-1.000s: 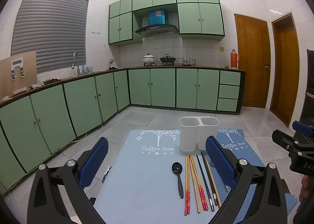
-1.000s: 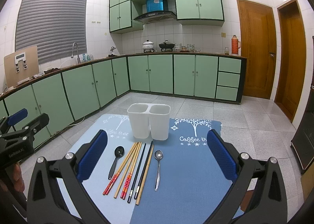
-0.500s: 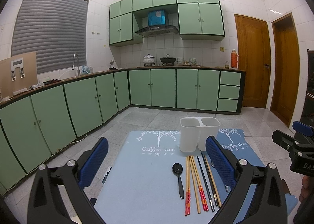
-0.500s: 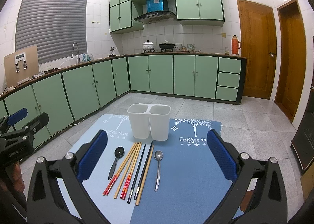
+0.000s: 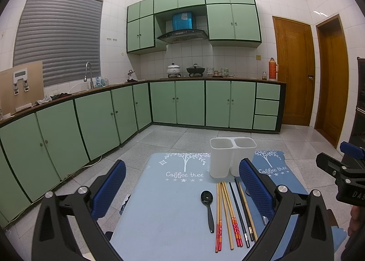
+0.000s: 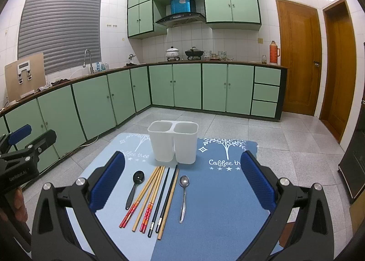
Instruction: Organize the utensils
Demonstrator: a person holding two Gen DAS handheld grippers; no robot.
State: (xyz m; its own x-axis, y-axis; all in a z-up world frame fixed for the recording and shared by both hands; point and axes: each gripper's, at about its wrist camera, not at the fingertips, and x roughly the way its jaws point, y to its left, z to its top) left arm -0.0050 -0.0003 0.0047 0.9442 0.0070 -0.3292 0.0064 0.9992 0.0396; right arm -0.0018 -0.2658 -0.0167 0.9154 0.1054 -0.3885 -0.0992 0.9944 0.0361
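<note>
Metal spoon (image 6: 183, 194) clear in right view only

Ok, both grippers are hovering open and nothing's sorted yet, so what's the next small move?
Probably lower the right gripper onto the metal spoon. It lies apart from the chopsticks, centred between the open fingers, and both compartments of the white holder look empty.

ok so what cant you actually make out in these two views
- Metal spoon: clear in the right wrist view; in the left wrist view the left gripper's right finger hides nearly all of it.
- Inside the white holder: its walls hide the bottom in both views.
- Right gripper: cut off by the edge in the left wrist view.
</note>
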